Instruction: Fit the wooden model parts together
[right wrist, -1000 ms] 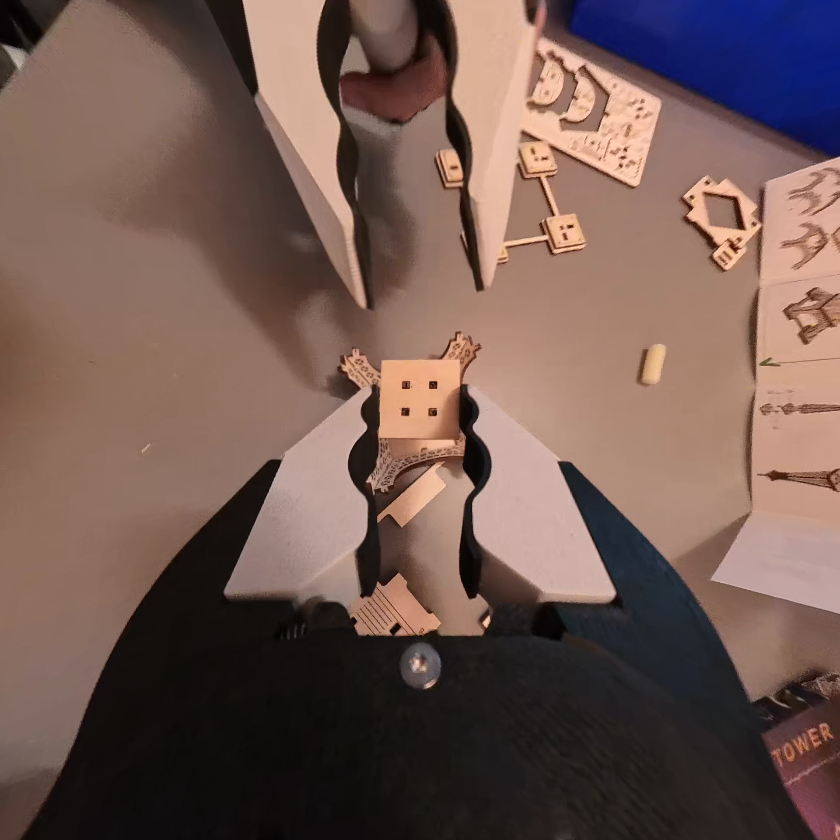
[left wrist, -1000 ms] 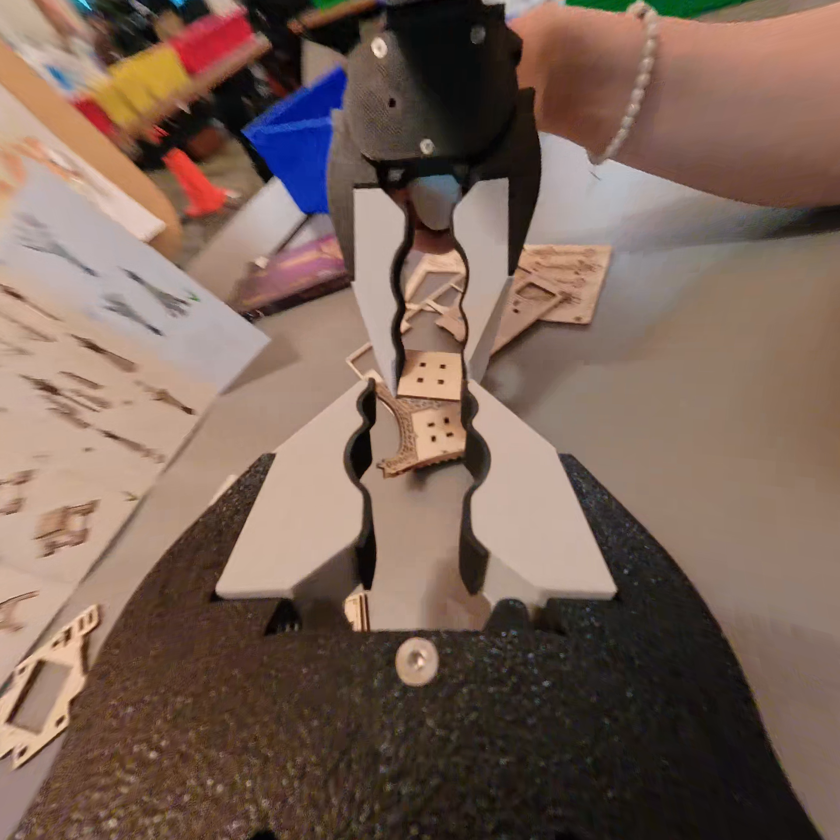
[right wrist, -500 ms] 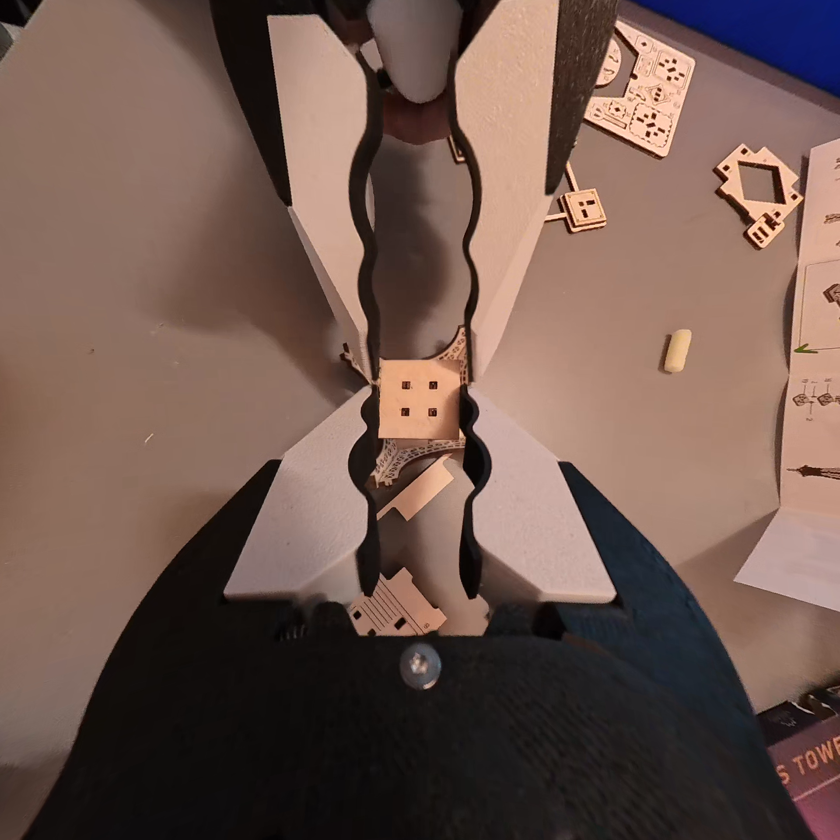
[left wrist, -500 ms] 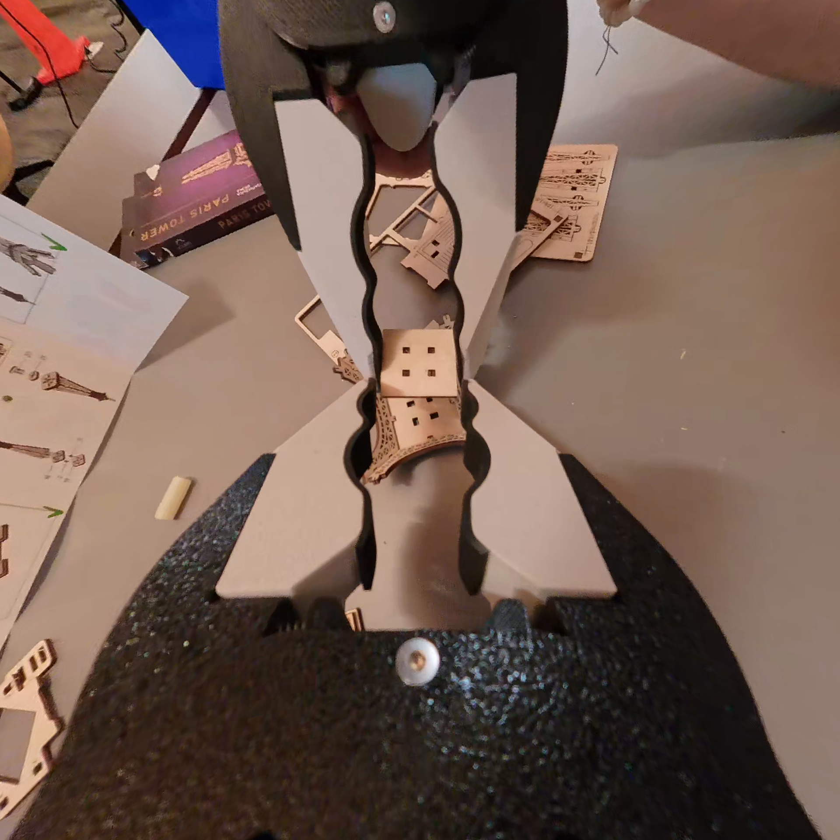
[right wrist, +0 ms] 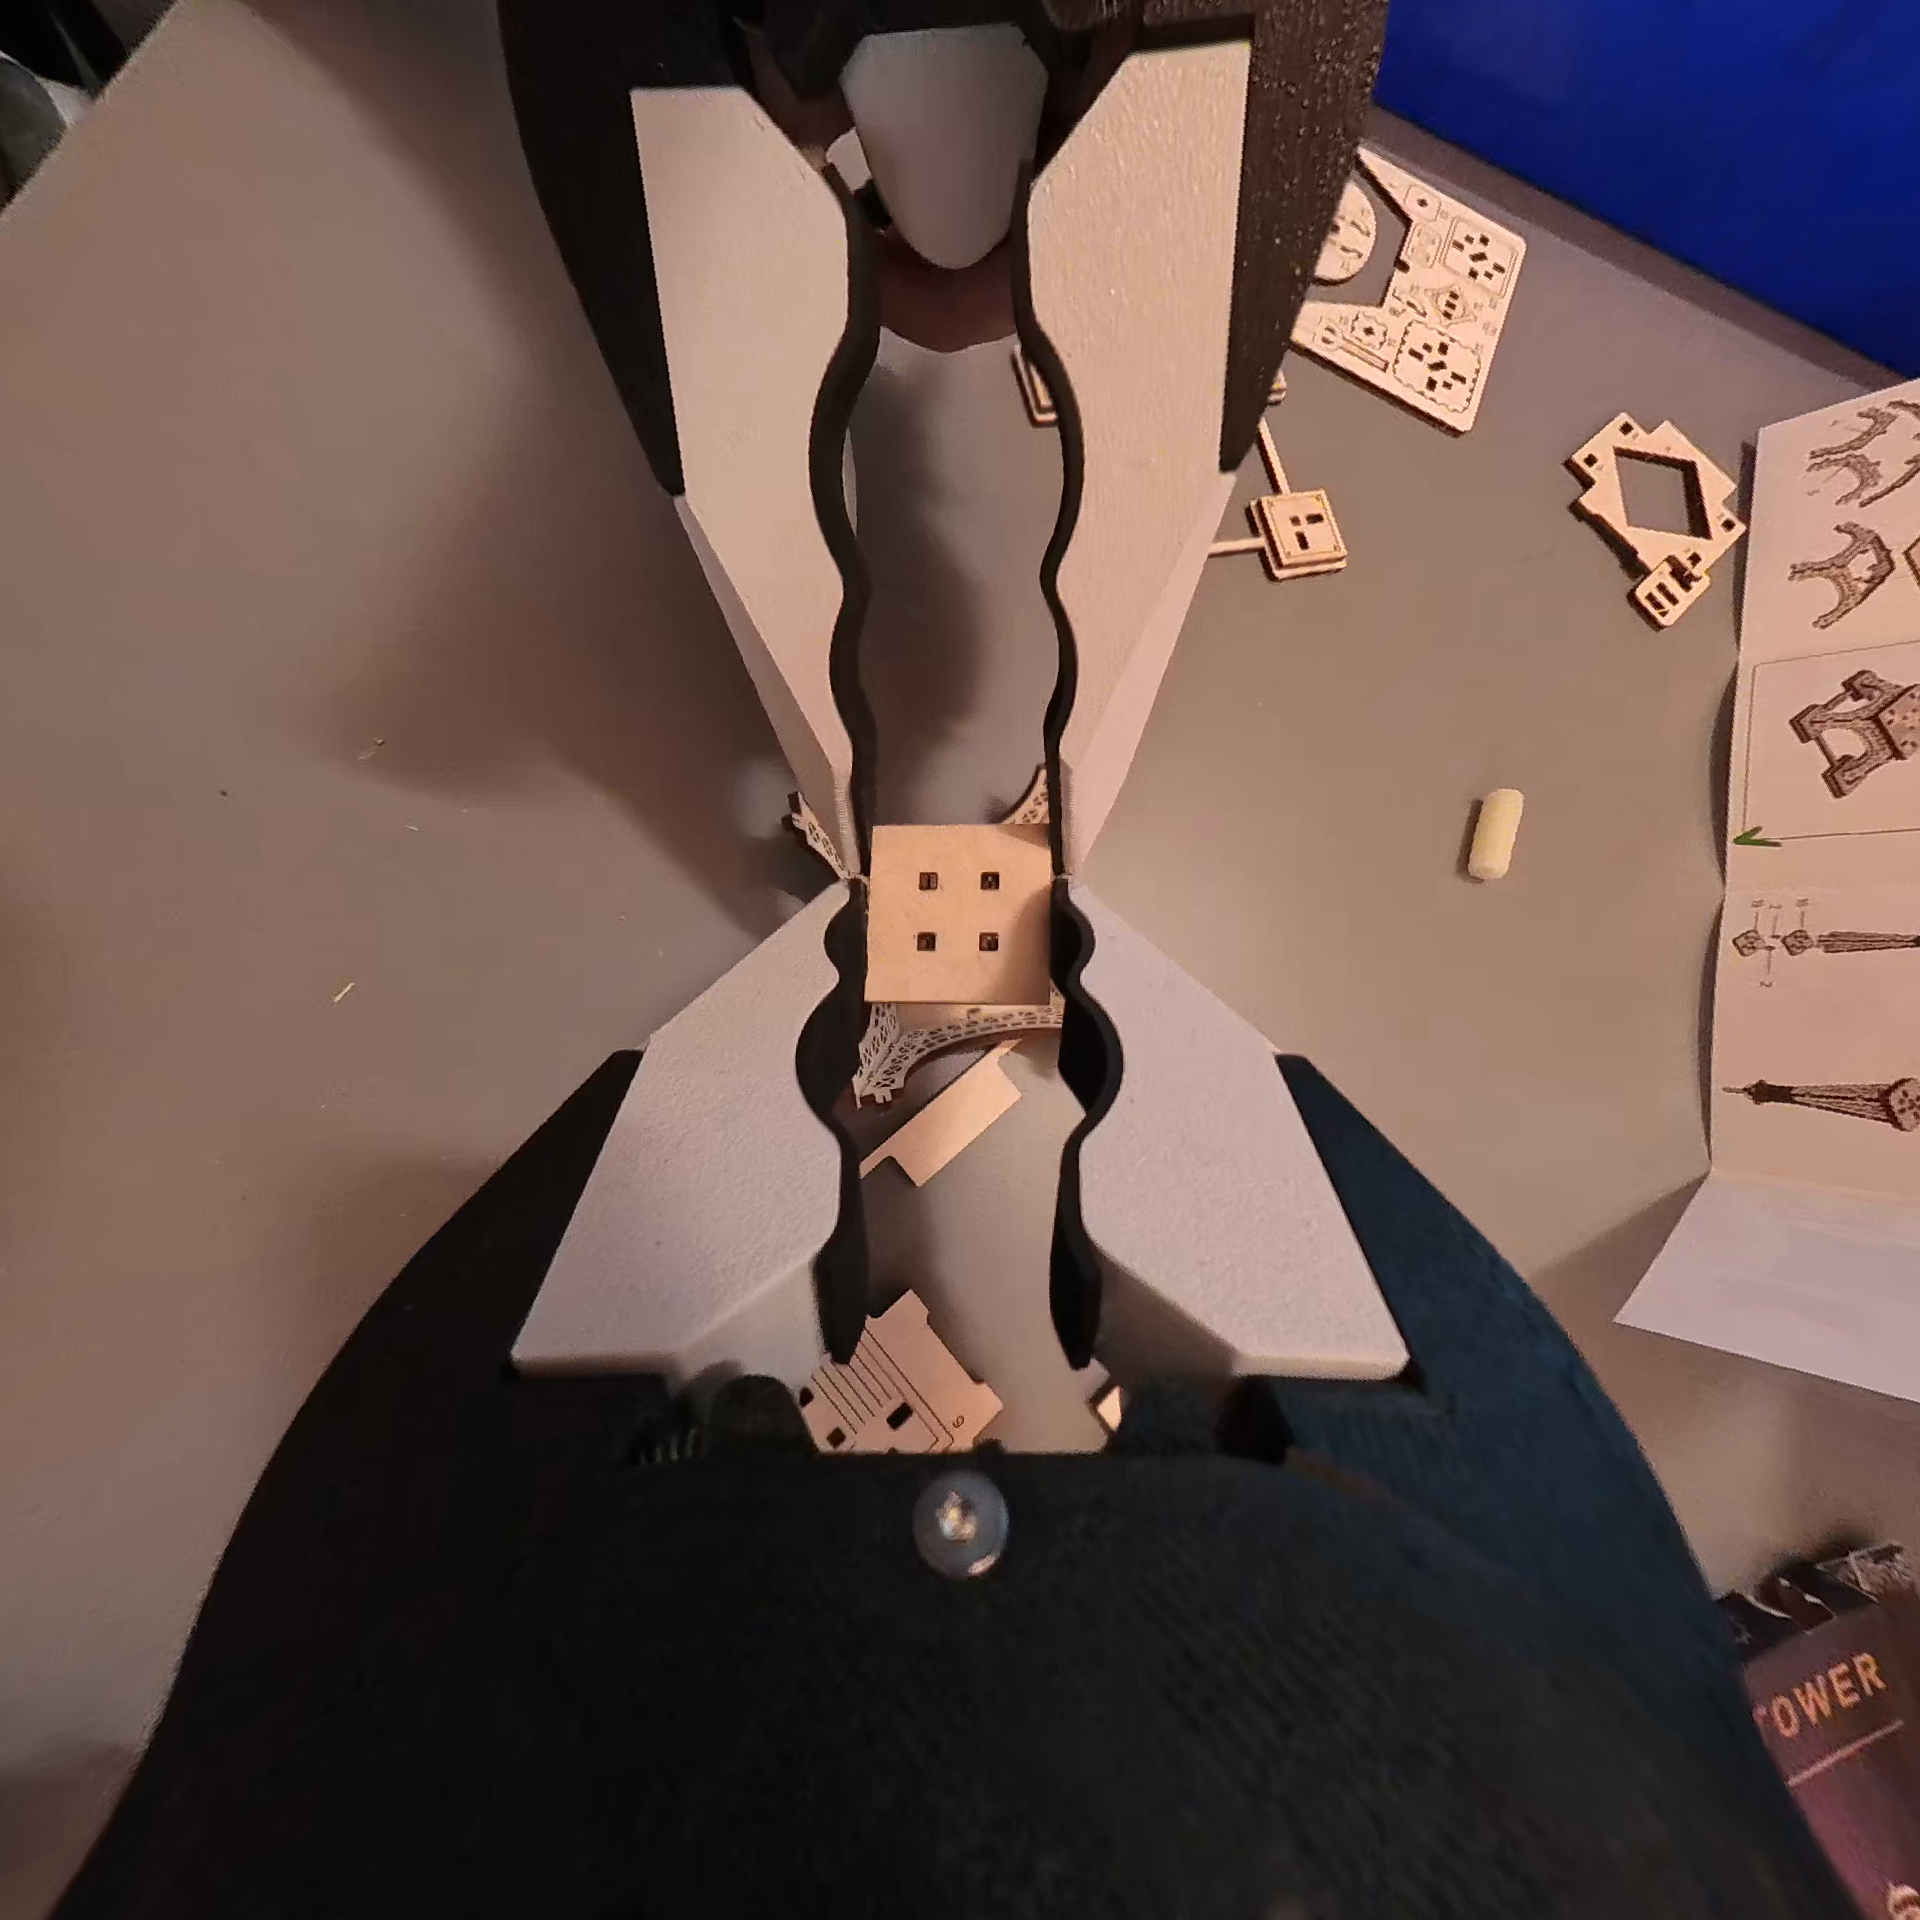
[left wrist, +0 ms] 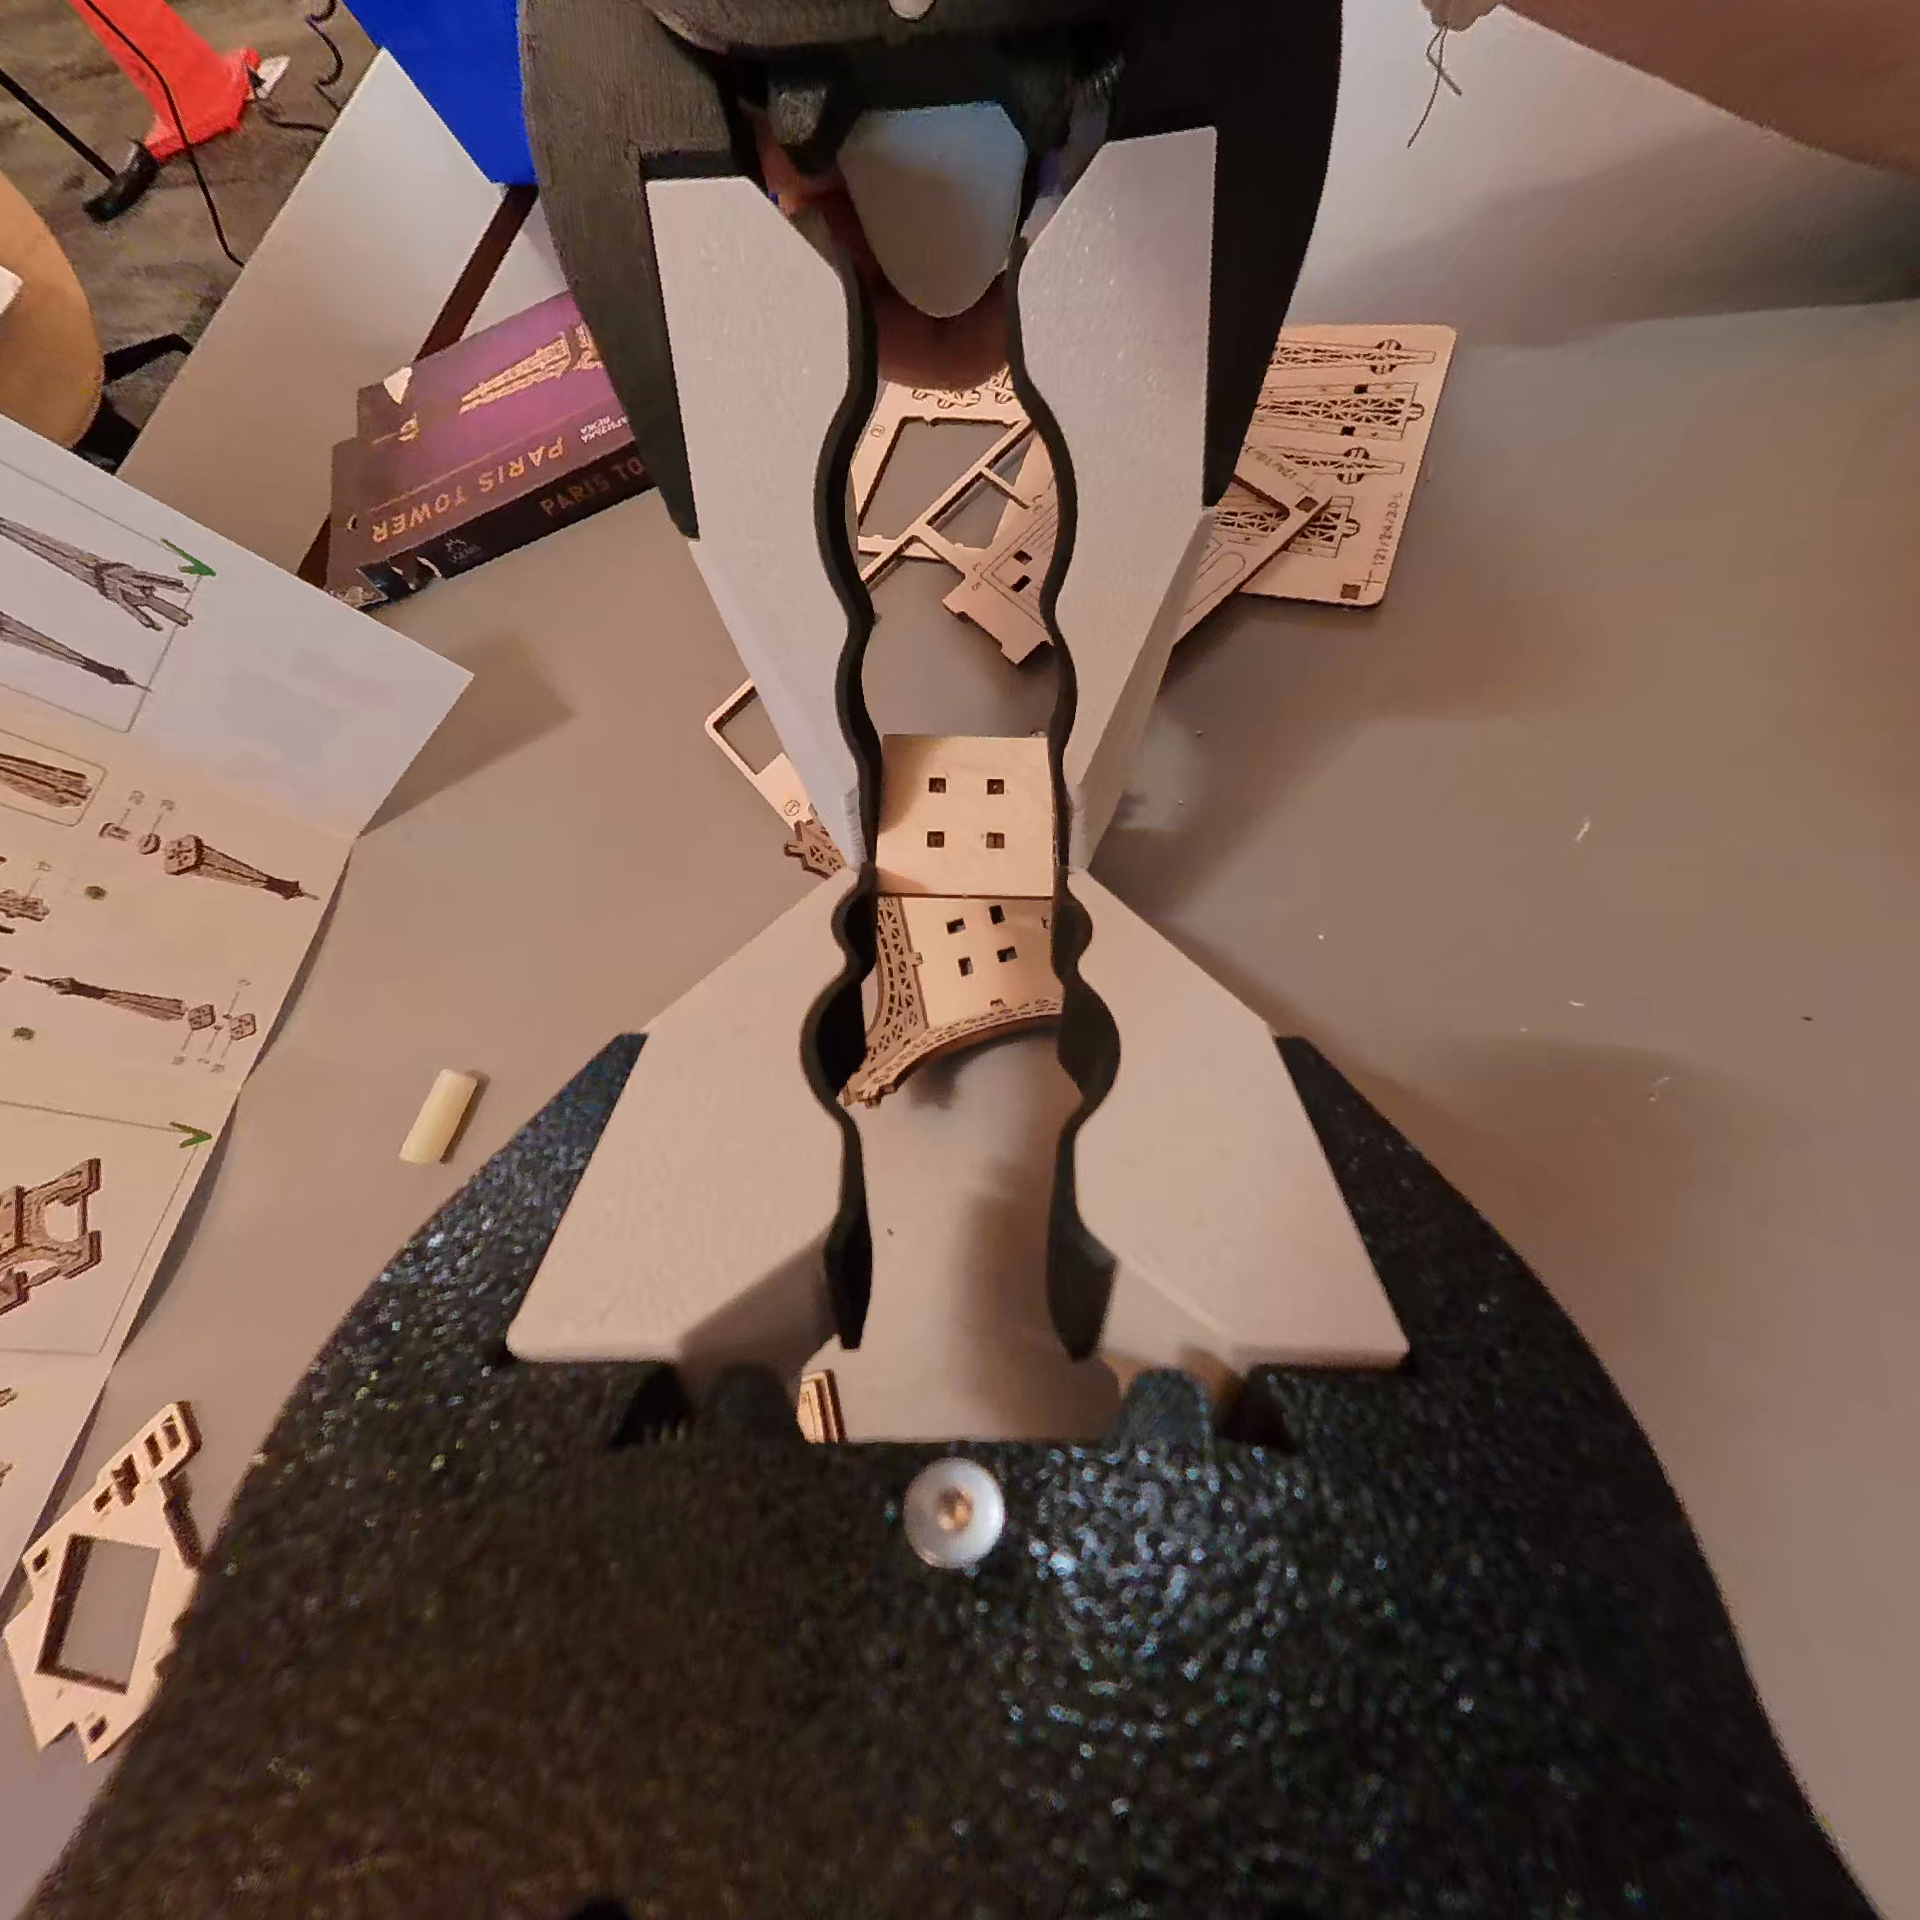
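Observation:
My left gripper (left wrist: 956, 914) is shut on a wooden tower base (left wrist: 971, 971), which has lattice arch legs and a square top with four holes. My right gripper (left wrist: 961, 831) comes in from above, tip to tip with the left. It is shut on a square wooden plate (left wrist: 966, 821) with four holes. The plate's edge touches the base's top. In the right wrist view, my right gripper (right wrist: 956, 904) holds the plate (right wrist: 956, 920) flat towards the camera. The base's lattice legs (right wrist: 935, 1039) show below it. The left gripper (right wrist: 956, 842) reaches in from the top.
Both grippers work over a grey table (left wrist: 1558, 935). On it lie an instruction sheet (left wrist: 156, 883), a purple box (left wrist: 468, 478), wooden part sheets (left wrist: 1340, 447) (right wrist: 1423, 301), a cream stick (left wrist: 442, 1117), an offcut frame (left wrist: 94, 1621) and loose wooden pieces (right wrist: 894, 1392). A blue bin (right wrist: 1662, 156) stands behind. Left and right tips are no more than a few centimetres apart. The cream stick (left wrist: 442, 1117) is about equally far from each gripper, around 15 centimetres. It turns up in the right wrist view (right wrist: 1494, 830) as well.
The two grippers have closed the gap and now meet tip to tip. The plate has moved from apart to against the tower base. Both grips stay shut.

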{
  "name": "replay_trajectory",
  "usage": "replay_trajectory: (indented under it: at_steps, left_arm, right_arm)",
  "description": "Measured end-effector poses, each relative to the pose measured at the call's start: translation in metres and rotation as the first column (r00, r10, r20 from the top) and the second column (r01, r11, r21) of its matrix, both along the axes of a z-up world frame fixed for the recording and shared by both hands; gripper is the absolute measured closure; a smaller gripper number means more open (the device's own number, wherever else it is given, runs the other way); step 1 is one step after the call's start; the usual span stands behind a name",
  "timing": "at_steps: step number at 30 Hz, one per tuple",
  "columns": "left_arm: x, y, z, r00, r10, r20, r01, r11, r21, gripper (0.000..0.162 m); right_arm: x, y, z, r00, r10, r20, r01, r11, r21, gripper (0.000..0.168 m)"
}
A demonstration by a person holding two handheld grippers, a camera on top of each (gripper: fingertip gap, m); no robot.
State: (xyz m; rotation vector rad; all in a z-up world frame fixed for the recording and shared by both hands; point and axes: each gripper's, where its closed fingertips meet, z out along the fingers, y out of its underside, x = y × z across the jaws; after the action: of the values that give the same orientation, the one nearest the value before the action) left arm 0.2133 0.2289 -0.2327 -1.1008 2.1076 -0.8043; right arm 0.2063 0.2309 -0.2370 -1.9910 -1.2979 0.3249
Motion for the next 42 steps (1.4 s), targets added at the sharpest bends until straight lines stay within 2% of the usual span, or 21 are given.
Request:
replay_trajectory:
  at_steps: [10,16,20,23,25,29,33,36,42]
  left_arm:
    - [0.001,0.006,-0.001,0.999,0.042,0.018,-0.04,0.996,-0.077,0.131]
    - [-0.002,0.007,0.0,0.999,0.044,0.022,-0.038,0.978,-0.206,0.131]
    - [-0.004,0.01,0.008,0.998,0.055,0.025,-0.044,0.943,-0.33,0.131]
    - [-0.007,0.01,0.023,0.998,0.052,0.019,-0.034,0.846,-0.532,0.131]
    - [-0.01,0.01,0.037,1.0,0.025,-0.006,-0.022,0.719,-0.695,0.131]
    - [-0.021,0.013,0.052,0.992,-0.093,-0.084,-0.031,0.464,-0.885,0.131]
    - [-0.031,0.008,0.065,0.968,-0.231,-0.098,-0.032,0.274,-0.961,0.131]
    - [-0.039,-0.003,0.066,0.935,-0.337,-0.114,-0.038,0.222,-0.974,0.132]
    - [-0.038,-0.015,0.063,0.912,-0.39,-0.13,-0.009,0.297,-0.955,0.131]
  right_arm:
    - [0.007,0.005,0.0,0.999,-0.036,-0.009,0.037,0.999,0.017,0.135]
    - [0.014,0.004,0.007,0.998,-0.061,-0.02,0.062,0.998,0.034,0.126]
    - [0.018,0.008,0.022,0.997,-0.077,-0.021,0.079,0.99,0.12,0.115]
    - [0.017,0.011,0.036,0.997,-0.078,-0.02,0.08,0.971,0.225,0.102]
    - [0.013,0.012,0.045,0.998,-0.064,0.009,0.057,0.942,0.332,0.097]
    - [0.005,0.014,0.072,0.995,-0.06,0.083,0.0,0.808,0.59,0.116]
    - [-0.01,0.002,0.089,0.998,-0.027,0.058,-0.018,0.751,0.66,0.12]
    - [-0.021,-0.004,0.101,1.0,-0.008,0.019,-0.007,0.727,0.687,0.122]
    - [-0.028,-0.02,0.099,0.998,0.04,-0.043,0.001,0.726,0.687,0.13]
